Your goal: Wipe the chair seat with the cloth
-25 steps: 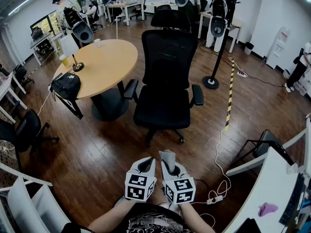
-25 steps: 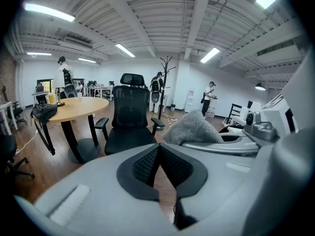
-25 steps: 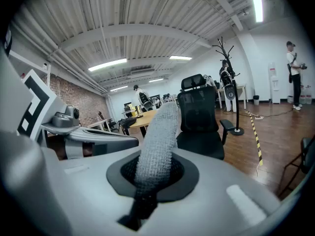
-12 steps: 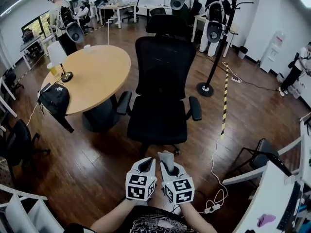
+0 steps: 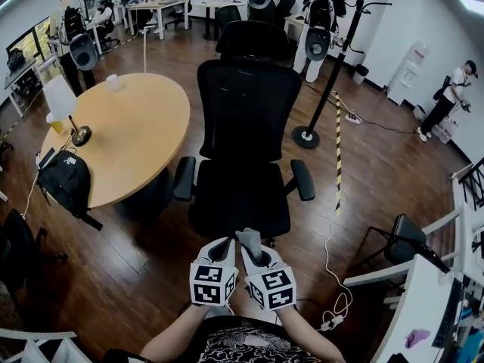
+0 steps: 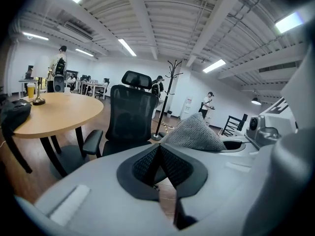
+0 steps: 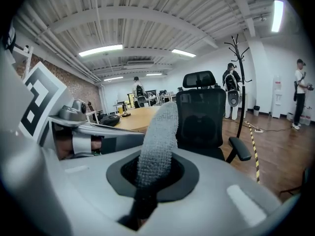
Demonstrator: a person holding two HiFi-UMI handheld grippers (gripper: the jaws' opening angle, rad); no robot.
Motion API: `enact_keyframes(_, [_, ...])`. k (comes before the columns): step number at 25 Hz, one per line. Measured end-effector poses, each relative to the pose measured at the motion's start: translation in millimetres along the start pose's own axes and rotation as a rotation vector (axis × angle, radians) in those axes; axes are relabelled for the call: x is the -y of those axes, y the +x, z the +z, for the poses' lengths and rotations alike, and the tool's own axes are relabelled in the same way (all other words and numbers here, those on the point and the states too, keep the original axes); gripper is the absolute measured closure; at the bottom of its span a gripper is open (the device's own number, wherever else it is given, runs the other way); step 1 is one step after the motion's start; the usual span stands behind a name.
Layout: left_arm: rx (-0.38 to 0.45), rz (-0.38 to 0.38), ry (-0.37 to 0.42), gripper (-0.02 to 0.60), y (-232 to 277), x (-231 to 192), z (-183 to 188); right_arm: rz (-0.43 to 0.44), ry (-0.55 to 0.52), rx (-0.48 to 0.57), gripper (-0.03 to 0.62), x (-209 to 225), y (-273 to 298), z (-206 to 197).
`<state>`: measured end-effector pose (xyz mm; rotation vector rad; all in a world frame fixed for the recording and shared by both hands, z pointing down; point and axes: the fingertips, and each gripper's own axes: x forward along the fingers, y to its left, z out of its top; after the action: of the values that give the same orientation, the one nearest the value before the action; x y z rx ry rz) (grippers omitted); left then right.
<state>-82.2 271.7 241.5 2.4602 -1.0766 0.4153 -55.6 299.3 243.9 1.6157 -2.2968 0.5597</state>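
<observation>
Black office chair, front toward viewer. Chair seat [image 5: 240, 199] is bare, open from front & from above. Left hand-held gripper [image 5: 224, 244] & right hand-held gripper [image 5: 253, 246] sit at its front edge. Armrests [image 5: 184, 178] fence both sides; tall backrest [image 5: 248, 104] closes the far side. Round desk [image 5: 128, 127] stands close on the chair's left, w/ a backpack [image 5: 66, 181] hanging at its rim, so that gap is tight. Right of chair: open wood floor [image 5: 363, 195], crossed by a striped strip [image 5: 338, 161] & a cable [image 5: 330, 259]. Coat stand [image 5: 308, 136] is farther back.
</observation>
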Motion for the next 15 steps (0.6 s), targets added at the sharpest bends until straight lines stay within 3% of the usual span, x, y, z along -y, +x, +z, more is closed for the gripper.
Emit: enact_keyframes(15, [0.002, 0.02, -0.076, 0.578, 31.6, -76.9, 13.2, 0.02, -0.068, -0.037, 0.579, 1.8, 86.7, 28.5])
